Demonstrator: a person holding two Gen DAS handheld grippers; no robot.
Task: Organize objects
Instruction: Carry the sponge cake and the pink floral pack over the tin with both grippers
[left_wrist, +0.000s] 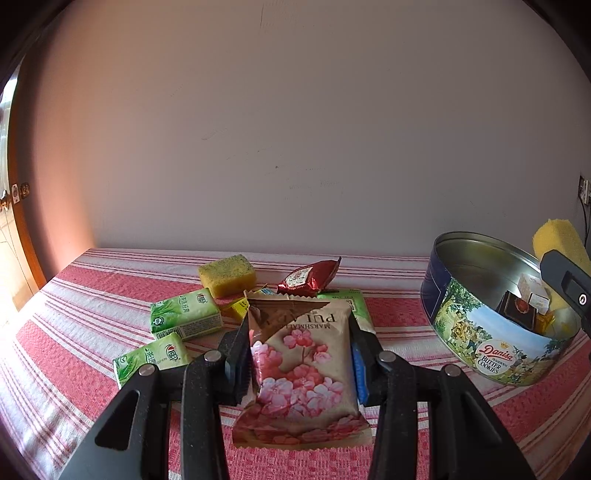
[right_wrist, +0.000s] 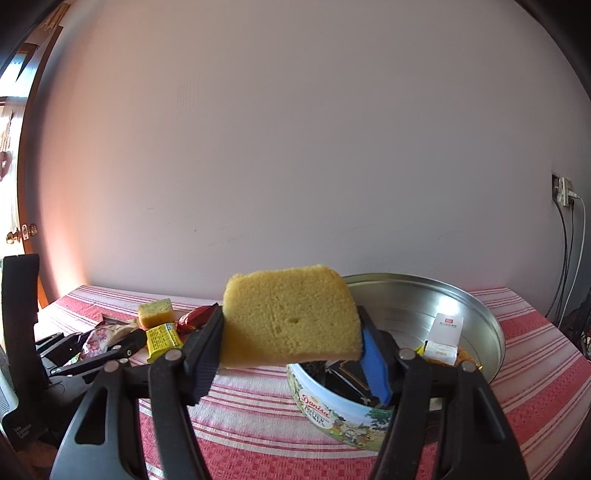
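Legible text: cookie tin (left_wrist: 491, 343) wall reads "Danisa Traditional Butter Cookies" on a painted countryside scene, upper band dark blue; the marshmallow packet (left_wrist: 303, 365) shows "MARSHMALL…" and larger letters "PU…", both upside down to the left wrist camera; green tissue packs (left_wrist: 184, 314) carry Chinese print and the word "OPEN". Left gripper (left_wrist: 301, 363): jaws closed on the marshmallow packet, one pad pressing each long edge. Packet is beige with pink blossom print and a brown top band; long axis runs away from the camera, printed top toward the wall, crimped bottom edge nearest the lens, sitting low over the red-and-white striped cloth (left_wrist: 74, 332). Right gripper (right_wrist: 291, 347): jaws clamped on a yellow sponge (right_wrist: 291, 317), porous face to the camera, slab held on edge with its long axis across the jaws, slightly tilted down to the right. Sponge hangs over the near-left rim of the tin, which stands open at the right of the cloth and holds a white box (right_wrist: 445, 328) and dark wrapped items. On the cloth beyond the left gripper: a second sponge (left_wrist: 227, 275) with speckled green top, a dark red foil packet (left_wrist: 308, 278), a small yellow packet (right_wrist: 162, 339).
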